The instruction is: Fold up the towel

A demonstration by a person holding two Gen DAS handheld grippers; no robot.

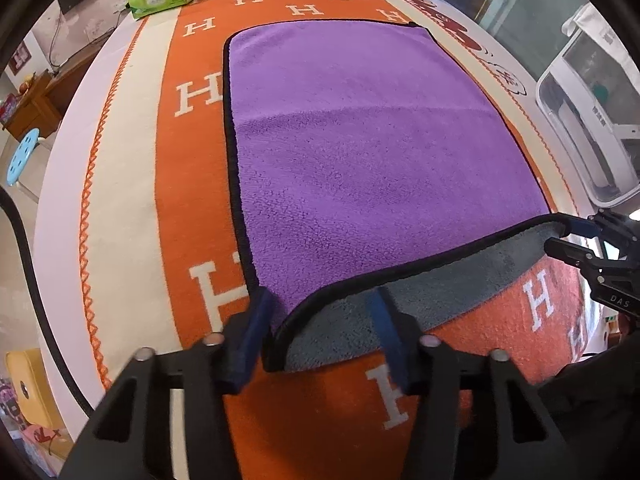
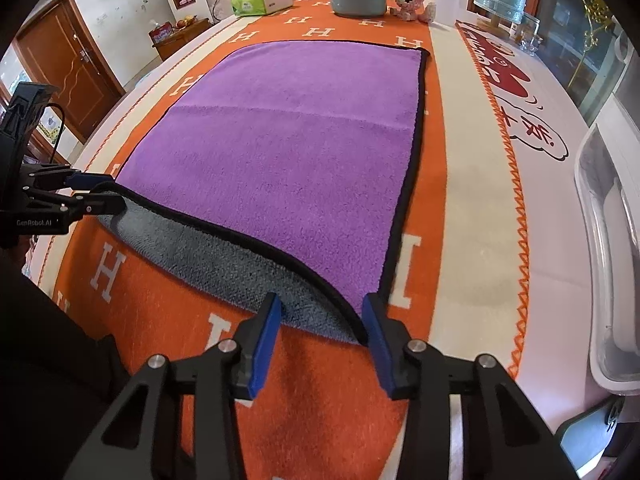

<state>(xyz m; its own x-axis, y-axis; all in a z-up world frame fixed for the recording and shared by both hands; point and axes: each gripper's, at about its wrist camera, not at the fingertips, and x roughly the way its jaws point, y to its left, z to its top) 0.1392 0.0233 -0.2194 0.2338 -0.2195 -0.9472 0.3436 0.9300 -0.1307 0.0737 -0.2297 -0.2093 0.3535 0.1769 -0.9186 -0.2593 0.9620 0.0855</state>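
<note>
We see the towel (image 1: 360, 140) stretching lengthwise away from us, near edge lifted; left gripper (image 1: 320, 320) and right gripper (image 2: 322, 314) each straddle a corner, jaws apart.

Purple towel (image 1: 360, 152) w/ black trim, grey underside; orange blanket (image 1: 188, 216) w/ white H's.

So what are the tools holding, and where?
Cannot tell: raised near corners of the purple black-edged cloth towel sit inside the left tool and the right tool, but their fingers look spread, not pinched.
</note>
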